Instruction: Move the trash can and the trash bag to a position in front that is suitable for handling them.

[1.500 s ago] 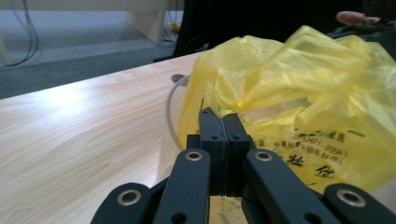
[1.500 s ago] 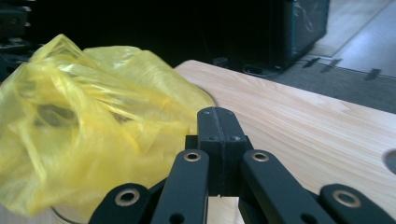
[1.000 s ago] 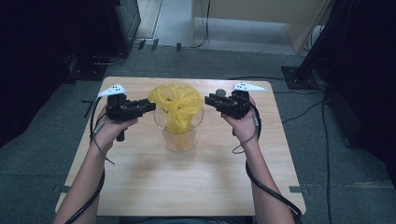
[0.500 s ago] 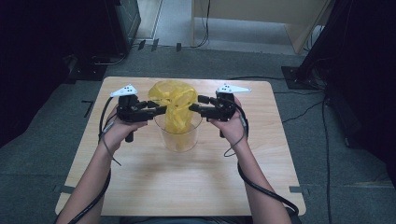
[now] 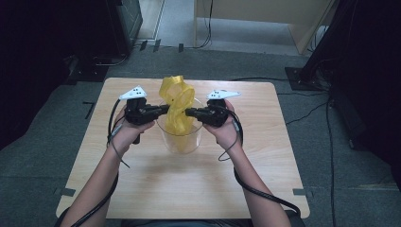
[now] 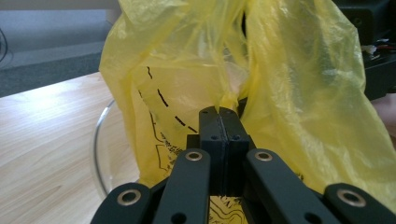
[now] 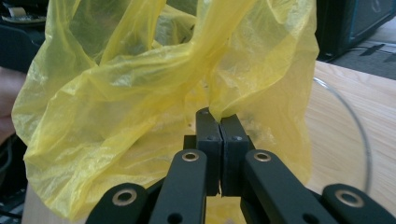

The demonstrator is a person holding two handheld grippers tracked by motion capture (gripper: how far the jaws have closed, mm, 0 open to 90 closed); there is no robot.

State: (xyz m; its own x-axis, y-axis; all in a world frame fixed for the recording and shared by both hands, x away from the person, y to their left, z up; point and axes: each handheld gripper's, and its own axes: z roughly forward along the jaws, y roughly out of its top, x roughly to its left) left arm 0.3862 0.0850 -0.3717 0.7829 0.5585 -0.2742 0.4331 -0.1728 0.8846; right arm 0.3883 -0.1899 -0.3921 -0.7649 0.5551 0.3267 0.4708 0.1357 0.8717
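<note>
Yellow thin plastic bag (image 5: 177, 106) is sitting in a clear glass container (image 5: 182, 137) at the centre of the high view, its top rising above the rim. The left gripper (image 5: 161, 110) is coming in from the left of the frame, the right gripper (image 5: 189, 112) from the right; both are level and facing each other across the bag. In each gripper view the jaws are pressed together, pinching a fold of film. The bag is lying directly between them, equally near both.

- Left gripper (image 6: 219, 116): jaws closed on a fold of yellow bag (image 6: 299, 93).
- Clear cup (image 6: 100, 154) rim at 9 o'clock; wooden table (image 6: 42, 135) beyond.
</note>
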